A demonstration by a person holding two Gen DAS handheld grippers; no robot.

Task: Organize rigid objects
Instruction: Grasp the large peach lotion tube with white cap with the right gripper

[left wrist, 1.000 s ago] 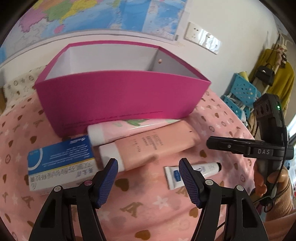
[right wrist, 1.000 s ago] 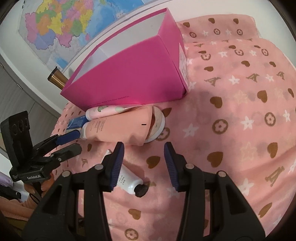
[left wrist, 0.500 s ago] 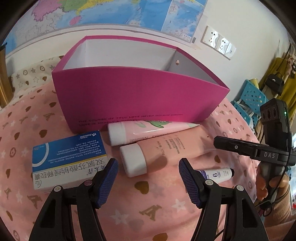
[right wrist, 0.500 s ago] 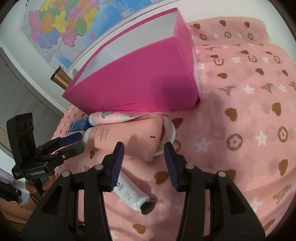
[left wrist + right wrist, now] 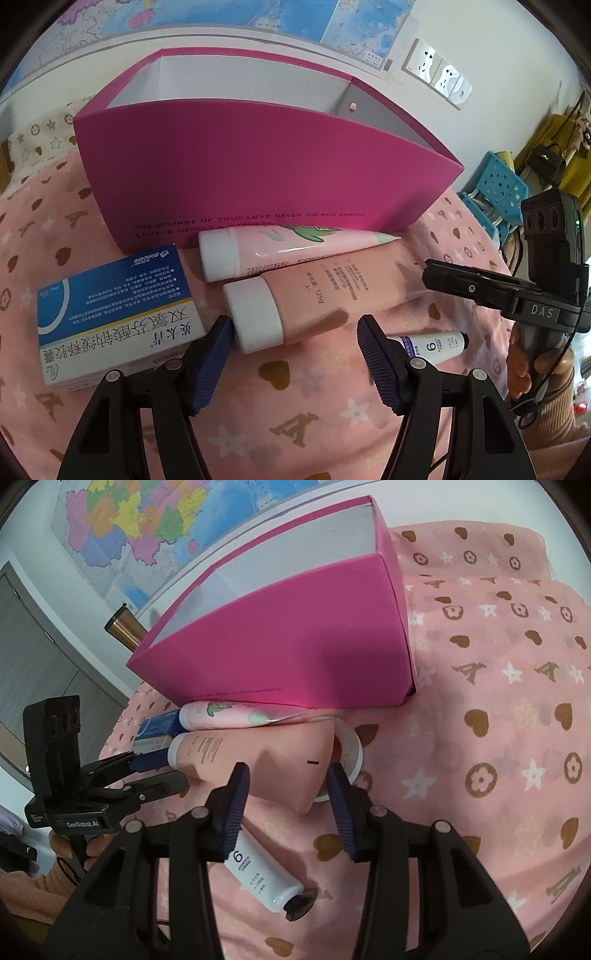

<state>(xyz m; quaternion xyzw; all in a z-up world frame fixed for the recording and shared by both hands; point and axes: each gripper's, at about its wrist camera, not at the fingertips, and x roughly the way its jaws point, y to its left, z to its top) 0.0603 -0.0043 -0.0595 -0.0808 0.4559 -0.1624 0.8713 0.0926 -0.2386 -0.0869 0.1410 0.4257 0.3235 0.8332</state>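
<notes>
An open magenta box (image 5: 258, 173) stands on the pink patterned cloth; it also shows in the right wrist view (image 5: 295, 646). In front of it lie a pale pink tube with a green print (image 5: 291, 247), a salmon tube with a white cap (image 5: 325, 295) (image 5: 258, 757), a small white tube with a black cap (image 5: 436, 343) (image 5: 266, 882) and a blue and white carton (image 5: 114, 314). My left gripper (image 5: 295, 332) is open, its jaws on either side of the salmon tube's cap end. My right gripper (image 5: 288, 775) is open around that tube's crimped end.
A white round lid or jar (image 5: 349, 753) lies behind the salmon tube's end. A copper cylinder (image 5: 123, 631) stands behind the box. A map hangs on the wall (image 5: 140, 524). A blue perforated basket (image 5: 498, 184) stands off the table's right side.
Both grippers have moved in toward the salmon tube from opposite ends; it now sits between each pair of open jaws. Objects have not moved.
</notes>
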